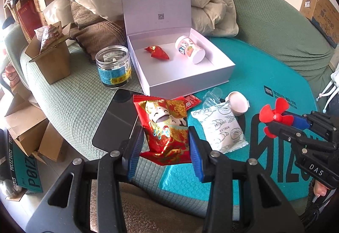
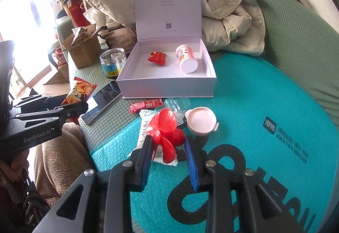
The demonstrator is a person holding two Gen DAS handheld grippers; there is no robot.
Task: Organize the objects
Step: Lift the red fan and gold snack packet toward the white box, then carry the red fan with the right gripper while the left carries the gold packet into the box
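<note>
My left hand-held gripper [image 1: 166, 144] clamps the red snack bag [image 1: 164, 127], my right [image 2: 168, 152] the red fan [image 2: 166, 133], over the teal mailer [image 2: 243, 105] on a green sofa [image 1: 70, 101]; white box [image 1: 190, 82] open beyond.

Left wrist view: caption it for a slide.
Left gripper clasps a red snack bag before the open white box.

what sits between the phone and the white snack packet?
The red snack bag, held in the left gripper, lies between the phone and the white snack packet; the left wrist view shows it.
</note>
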